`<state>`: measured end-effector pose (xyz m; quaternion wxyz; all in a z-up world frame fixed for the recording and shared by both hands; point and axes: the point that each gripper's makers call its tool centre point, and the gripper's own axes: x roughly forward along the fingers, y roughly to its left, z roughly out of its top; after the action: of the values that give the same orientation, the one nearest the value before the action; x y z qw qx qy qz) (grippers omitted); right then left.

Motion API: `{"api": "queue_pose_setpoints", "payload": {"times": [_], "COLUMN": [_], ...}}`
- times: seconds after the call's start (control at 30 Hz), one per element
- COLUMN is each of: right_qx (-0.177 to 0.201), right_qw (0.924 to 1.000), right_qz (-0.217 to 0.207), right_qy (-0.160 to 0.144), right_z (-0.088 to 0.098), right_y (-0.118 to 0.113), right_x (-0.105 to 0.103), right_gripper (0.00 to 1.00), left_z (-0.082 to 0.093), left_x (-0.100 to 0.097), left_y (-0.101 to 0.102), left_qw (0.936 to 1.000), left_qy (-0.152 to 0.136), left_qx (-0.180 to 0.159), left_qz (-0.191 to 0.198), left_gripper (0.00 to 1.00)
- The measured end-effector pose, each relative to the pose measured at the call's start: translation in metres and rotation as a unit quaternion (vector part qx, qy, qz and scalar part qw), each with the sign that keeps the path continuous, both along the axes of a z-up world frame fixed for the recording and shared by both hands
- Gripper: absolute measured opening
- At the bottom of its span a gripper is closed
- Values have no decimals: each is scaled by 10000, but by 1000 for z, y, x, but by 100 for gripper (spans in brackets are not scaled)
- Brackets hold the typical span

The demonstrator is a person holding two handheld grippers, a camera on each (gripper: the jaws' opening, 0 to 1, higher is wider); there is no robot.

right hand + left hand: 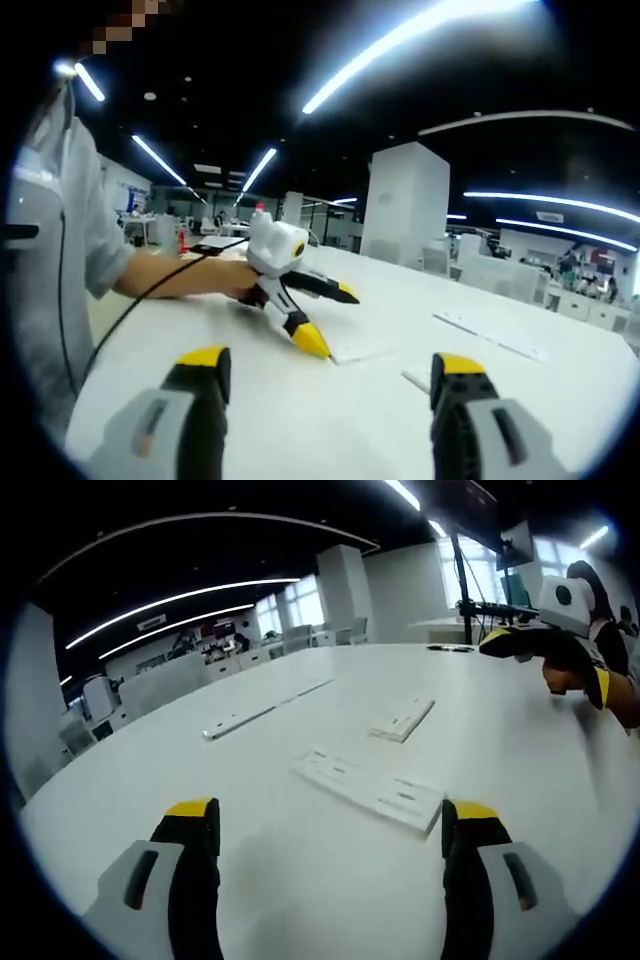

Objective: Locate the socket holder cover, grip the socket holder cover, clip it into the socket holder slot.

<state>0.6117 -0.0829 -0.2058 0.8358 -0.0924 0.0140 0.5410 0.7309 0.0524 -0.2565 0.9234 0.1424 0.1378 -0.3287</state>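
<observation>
In the left gripper view a long white slotted plate, seemingly the socket holder [370,790], lies flat on the white table [300,880] just ahead of my left gripper [330,815]. That gripper is open with nothing between its jaws. A shorter white piece, perhaps the cover [402,720], lies further off. The right gripper [545,662] hovers at the table's far right in a hand. In the right gripper view my right gripper [330,365] is open and holds nothing. The left gripper [334,320] is open, its lower tip close over a flat white piece [360,352].
A long thin white strip [265,708] lies at the back left of the table, and the strip [490,335] also shows right of centre in the right gripper view. A person's sleeve and arm [90,250] reach in from the left. Desks and a pillar stand beyond the table.
</observation>
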Motion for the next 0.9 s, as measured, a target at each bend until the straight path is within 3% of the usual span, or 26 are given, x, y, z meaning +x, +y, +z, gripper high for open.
{"api": "queue_pose_setpoints", "payload": {"times": [0.9], "right_qx": [-23], "right_qw": [10000], "right_qz": [8], "right_qy": [-15], "right_z": [-1], "right_y": [0], "right_x": [0], "right_gripper": [83], "left_z": [-3], "left_x": [7], "left_y": [5], "left_qw": [9999], "left_qy": [10], "left_qx": [-20], "left_qz": [152], "left_gripper": [89]}}
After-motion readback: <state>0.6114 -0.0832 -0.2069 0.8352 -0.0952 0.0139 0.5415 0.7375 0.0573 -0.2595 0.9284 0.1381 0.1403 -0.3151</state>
